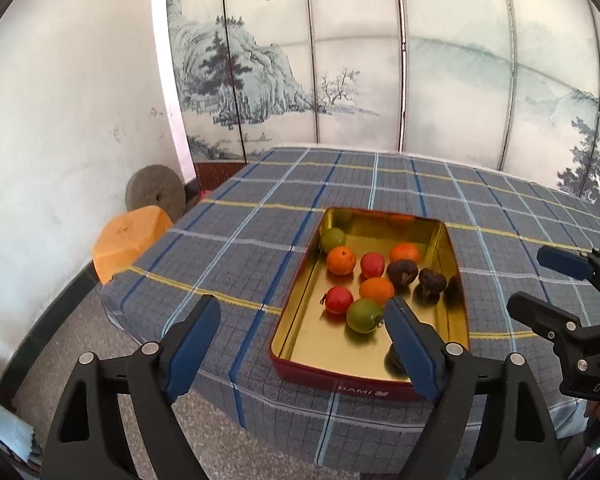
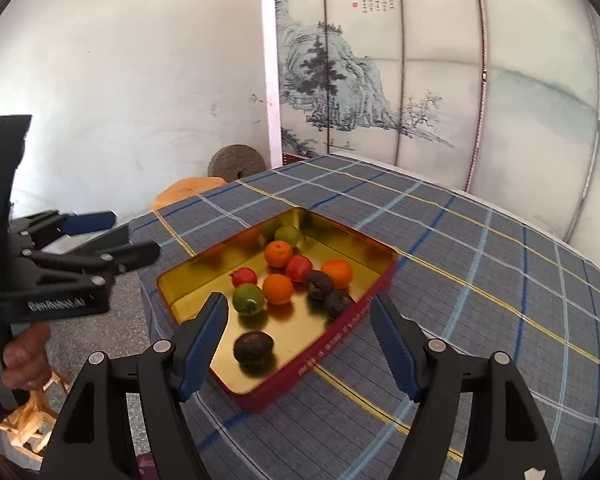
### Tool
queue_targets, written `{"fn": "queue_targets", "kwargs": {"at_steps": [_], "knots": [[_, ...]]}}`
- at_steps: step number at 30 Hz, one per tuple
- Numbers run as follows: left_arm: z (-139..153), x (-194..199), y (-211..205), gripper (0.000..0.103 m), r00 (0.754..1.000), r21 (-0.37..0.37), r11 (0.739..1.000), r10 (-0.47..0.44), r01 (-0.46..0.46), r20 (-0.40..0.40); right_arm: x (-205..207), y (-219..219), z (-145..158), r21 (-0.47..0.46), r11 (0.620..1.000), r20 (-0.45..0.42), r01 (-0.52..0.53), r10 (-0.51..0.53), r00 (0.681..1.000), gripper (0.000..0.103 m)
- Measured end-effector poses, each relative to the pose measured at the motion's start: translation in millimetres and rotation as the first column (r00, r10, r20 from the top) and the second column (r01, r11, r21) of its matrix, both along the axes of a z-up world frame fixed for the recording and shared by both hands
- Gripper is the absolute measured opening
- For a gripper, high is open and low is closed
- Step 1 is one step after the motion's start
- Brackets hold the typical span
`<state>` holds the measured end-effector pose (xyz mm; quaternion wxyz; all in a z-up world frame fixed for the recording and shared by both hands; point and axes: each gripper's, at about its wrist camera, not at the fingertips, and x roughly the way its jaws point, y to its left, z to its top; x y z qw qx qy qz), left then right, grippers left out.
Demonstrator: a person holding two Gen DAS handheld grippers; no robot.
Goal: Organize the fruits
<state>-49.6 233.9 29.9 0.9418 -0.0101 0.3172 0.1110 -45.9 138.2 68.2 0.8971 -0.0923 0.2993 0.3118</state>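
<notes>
A red tin (image 1: 342, 378) with a gold inside lies on the checked tablecloth (image 1: 260, 220). It holds several small fruits: oranges (image 1: 341, 260), red ones (image 1: 338, 299), green ones (image 1: 364, 315) and dark brown ones (image 1: 401, 273). My left gripper (image 1: 300, 320) hovers open over the tin's near left corner, with nothing between its fingers. My right gripper (image 2: 300, 316) is open above the tin's (image 2: 332, 340) near end; a dark brown fruit (image 2: 253, 347) lies in the tin below it, untouched. Each gripper shows in the other's view: right gripper (image 1: 540, 280), left gripper (image 2: 134, 236).
A painted folding screen (image 1: 340, 60) stands behind the table. An orange stool (image 1: 128, 240) and a round millstone (image 1: 156, 194) sit by the white wall left of the table. A hand (image 2: 24, 356) holds the left gripper's handle. The table's near edge drops to a speckled floor (image 1: 80, 340).
</notes>
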Motion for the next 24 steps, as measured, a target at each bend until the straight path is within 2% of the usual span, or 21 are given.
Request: {"fn": "queue_targets", "kwargs": {"at_steps": [8,10,13,16,19,24], "knots": [[12,-3,-20,0.091,0.999,0.032,0.999,-0.032,0.032,0.008,1,-46,-3,0.004,0.997,0.0,0.079,-0.079,0.997,0.076],[13,-3,-24,0.097,0.999,0.033,0.999,-0.041,0.04,0.002,5,-63,-6,-0.002,0.994,-0.01,0.11,-0.11,0.994,0.078],[16,-1,-31,0.101,0.999,0.031,0.998,-0.05,0.05,0.001,20,-97,-17,-0.036,0.986,-0.022,0.164,-0.164,0.986,0.085],[21,5,-39,0.101,0.998,0.031,0.998,-0.056,0.056,-0.001,41,-135,-30,-0.092,0.969,-0.041,0.23,-0.234,0.971,0.086],[25,10,-47,0.101,0.999,0.052,0.997,-0.052,0.052,-0.007,72,-185,-46,-0.159,0.934,-0.074,0.319,-0.333,0.94,0.086],[30,19,-62,0.101,0.999,0.097,0.995,-0.026,0.03,-0.037,123,-267,-75,-0.255,0.855,-0.152,0.451,-0.496,0.855,0.086]]}}
